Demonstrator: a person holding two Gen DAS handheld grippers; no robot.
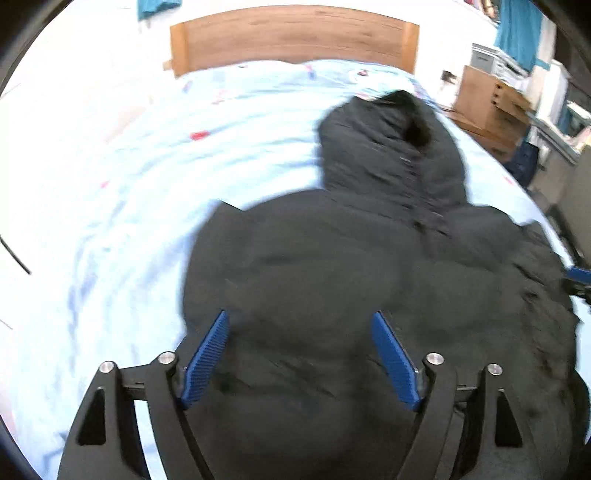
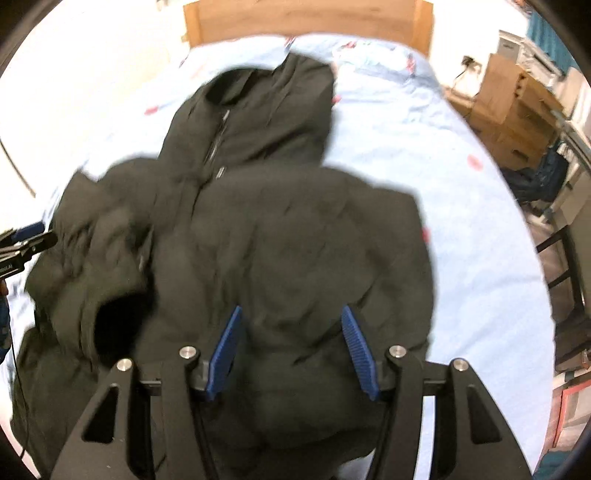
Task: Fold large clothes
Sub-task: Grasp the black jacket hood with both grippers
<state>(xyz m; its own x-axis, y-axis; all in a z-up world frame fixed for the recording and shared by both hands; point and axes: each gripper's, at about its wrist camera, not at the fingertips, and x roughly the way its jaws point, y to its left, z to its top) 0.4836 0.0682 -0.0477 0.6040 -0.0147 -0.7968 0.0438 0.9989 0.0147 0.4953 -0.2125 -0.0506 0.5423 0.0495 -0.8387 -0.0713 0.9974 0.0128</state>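
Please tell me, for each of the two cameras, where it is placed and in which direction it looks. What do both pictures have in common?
Left wrist: sits on the left gripper, looks down along its open blue fingers over the black coat toward the headboard; the right gripper peeks in at the right edge.
Right wrist: sits on the right gripper, looks the same way, fingers apart over the coat; the left gripper shows at the left edge.
Shared: coat, bed, headboard, boxes.
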